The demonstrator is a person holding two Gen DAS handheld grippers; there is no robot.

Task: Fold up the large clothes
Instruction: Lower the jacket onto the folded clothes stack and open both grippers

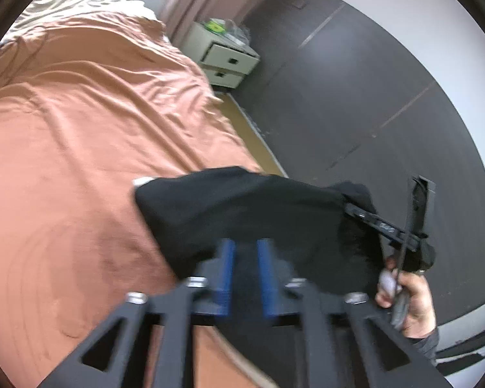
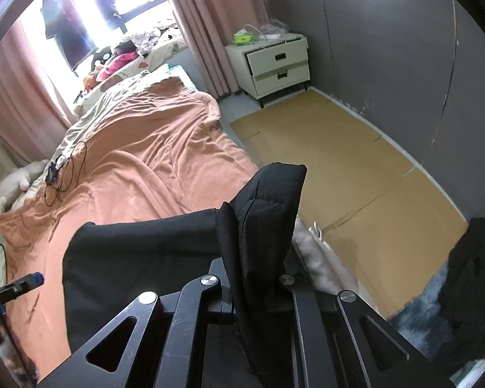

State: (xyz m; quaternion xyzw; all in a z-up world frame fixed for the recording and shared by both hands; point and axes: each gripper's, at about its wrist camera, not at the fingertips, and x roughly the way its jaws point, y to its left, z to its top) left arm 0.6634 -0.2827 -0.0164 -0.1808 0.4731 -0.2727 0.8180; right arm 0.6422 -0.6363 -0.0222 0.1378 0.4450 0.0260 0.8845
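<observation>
Left wrist view: left gripper (image 1: 245,270) jaws parted, blue pads (image 1: 224,271) not pressing, black garment (image 1: 242,203) just ahead over the orange bedspread (image 1: 80,129) edge | Right wrist view: right gripper (image 2: 252,283) clamped on a bunched fold of the black garment (image 2: 262,213), rest draped onto the bedspread (image 2: 145,168) | nightstand (image 2: 274,64) by wall.
</observation>
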